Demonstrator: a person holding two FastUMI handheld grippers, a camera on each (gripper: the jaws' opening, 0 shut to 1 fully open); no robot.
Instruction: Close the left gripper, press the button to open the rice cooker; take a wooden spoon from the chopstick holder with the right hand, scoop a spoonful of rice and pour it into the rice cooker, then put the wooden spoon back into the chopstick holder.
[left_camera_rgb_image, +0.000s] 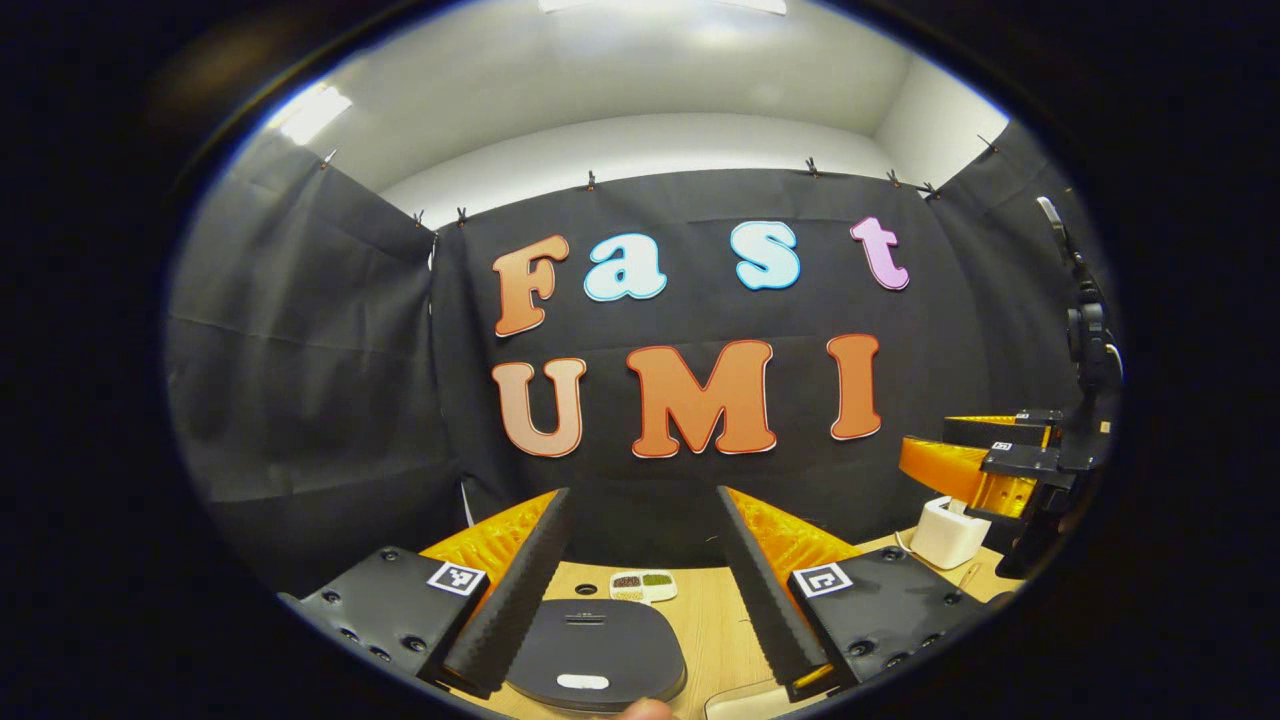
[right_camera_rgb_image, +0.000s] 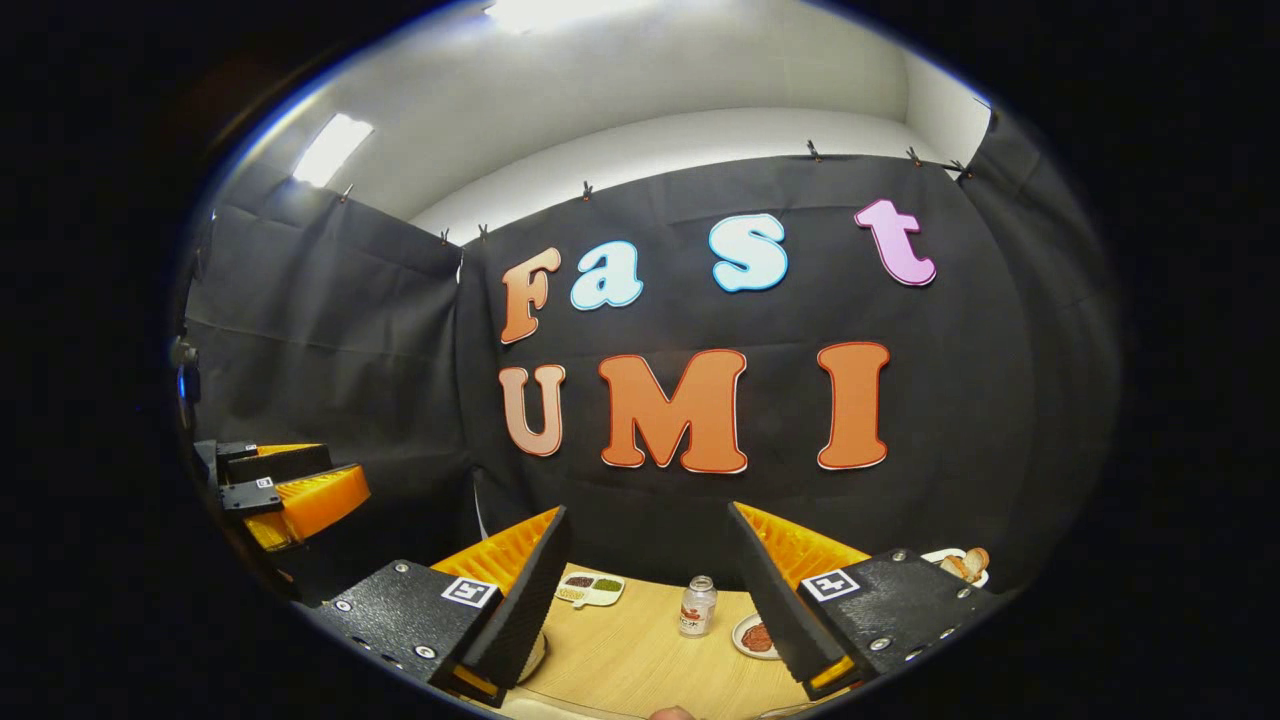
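Note:
In the left gripper view the dark grey rice cooker (left_camera_rgb_image: 595, 650) sits on the wooden table (left_camera_rgb_image: 710, 620), lid down, with a white button (left_camera_rgb_image: 583, 682) at its near edge. My left gripper (left_camera_rgb_image: 642, 500) hangs open above it, and the lid shows between the fingers. The white chopstick holder (left_camera_rgb_image: 948, 532) stands at the right of the table. Above the holder is my right gripper (left_camera_rgb_image: 925, 437), with a gap between its fingers. In the right gripper view my right gripper (right_camera_rgb_image: 648, 512) is open with nothing in it, and the left gripper (right_camera_rgb_image: 345, 470) floats at the far left.
A small white dish of grains (left_camera_rgb_image: 643, 585) (right_camera_rgb_image: 590, 587) lies at the back of the table. A small bottle (right_camera_rgb_image: 697, 605), a plate of reddish food (right_camera_rgb_image: 755, 637) and a plate of bread (right_camera_rgb_image: 962, 565) stand to the right. A pale container edge (left_camera_rgb_image: 740, 700) shows beside the cooker.

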